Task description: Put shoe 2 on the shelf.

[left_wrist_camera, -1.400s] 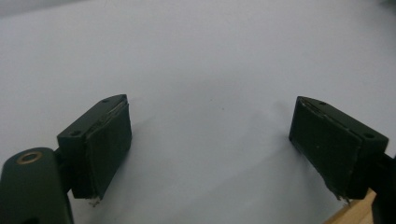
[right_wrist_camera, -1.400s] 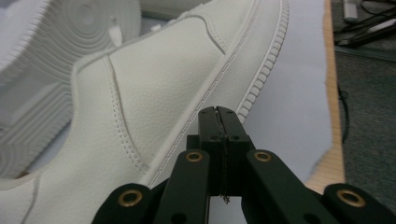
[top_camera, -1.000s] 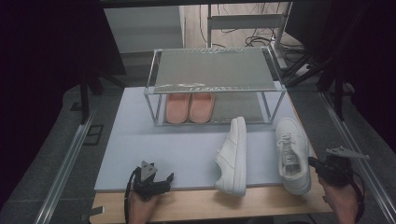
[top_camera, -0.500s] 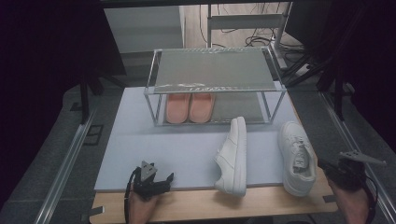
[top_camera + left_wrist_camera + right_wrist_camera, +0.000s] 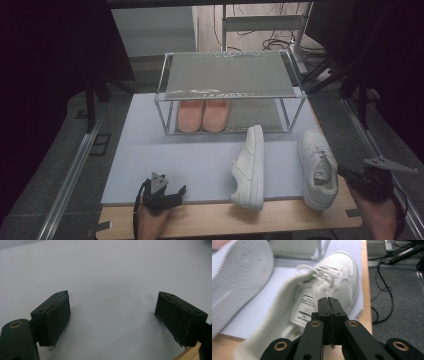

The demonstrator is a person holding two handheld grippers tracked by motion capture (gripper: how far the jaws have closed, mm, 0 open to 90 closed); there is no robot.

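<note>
The right hand-held gripper (image 5: 345,173) has pulled back from the upright white sneaker (image 5: 318,167): a second ago its tip sat at that shoe's heel opening, and now it hangs just off the shoe's right side near the front right corner of the surface (image 5: 280,220). In the right gripper view its jaws are pressed flat together with nothing between them, and the sneaker (image 5: 329,282) lies just beyond the tips, blurred. That shoe has shifted a little; it now stands with its heel over the front edge of the pale mat (image 5: 200,155), toe pointing towards the rack.

The left hand-held gripper (image 5: 172,197) hasn't budged, parked at the front left edge of the mat. In the left gripper view its jaws stand wide apart over bare mat (image 5: 112,285), holding nothing.

The second white sneaker (image 5: 249,167) lies tipped on its side, just left of the upright one and apart from it, where it was before; its ribbed sole (image 5: 239,277) faces the right gripper camera.

There is dark print on the tongue label of the upright sneaker, too blurred to read. No brand mark can be made out.

At the back, the two-tier metal shoe rack (image 5: 227,92) holds a pair of pink shoes (image 5: 202,115) side by side on the left of its lower shelf. Its upper shelf carries nothing.
</note>
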